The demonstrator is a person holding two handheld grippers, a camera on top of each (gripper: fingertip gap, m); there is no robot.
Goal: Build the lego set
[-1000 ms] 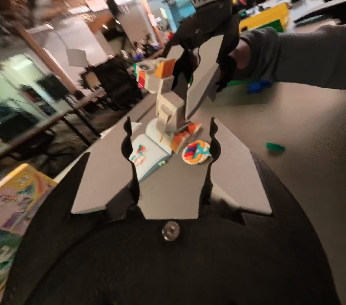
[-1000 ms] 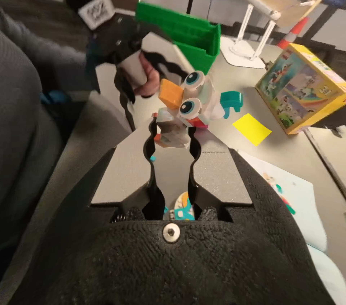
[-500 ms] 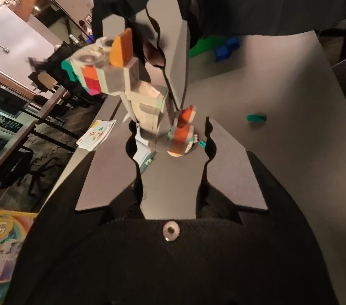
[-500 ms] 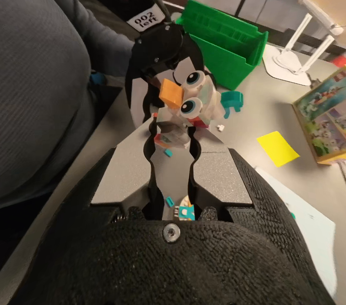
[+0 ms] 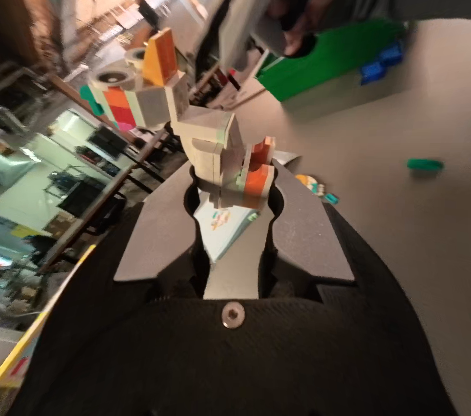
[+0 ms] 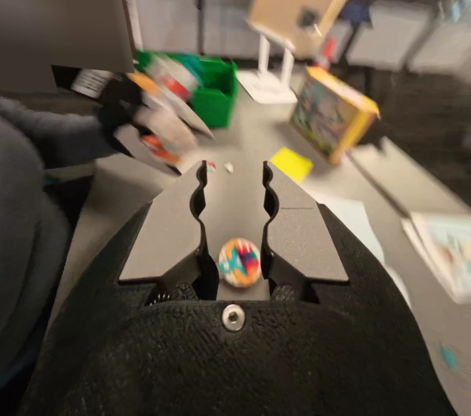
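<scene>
We see the green plastic bin (image 6: 216,102) near the bench's far edge, contents blurred. Left gripper (image 5: 233,180) pinches the white-orange brick bird (image 5: 219,148) aloft. Only the right view shows the right gripper (image 6: 233,169) spread, empty, over a round multicoloured tile (image 6: 239,264).

Lego bird (image 5: 216,148) now from right gripper (image 6: 233,169) to left gripper (image 5: 232,181).

White brick-built lego bird (image 5: 204,138): orange beak and feet, teal, orange, red and pink head stripes. Round printed lego disc (image 6: 239,265): multicoloured zigzags, teal shape. Green plastic bin (image 6: 216,100). Yellow paper note (image 6: 291,165). Grey desk (image 5: 356,143).
</scene>
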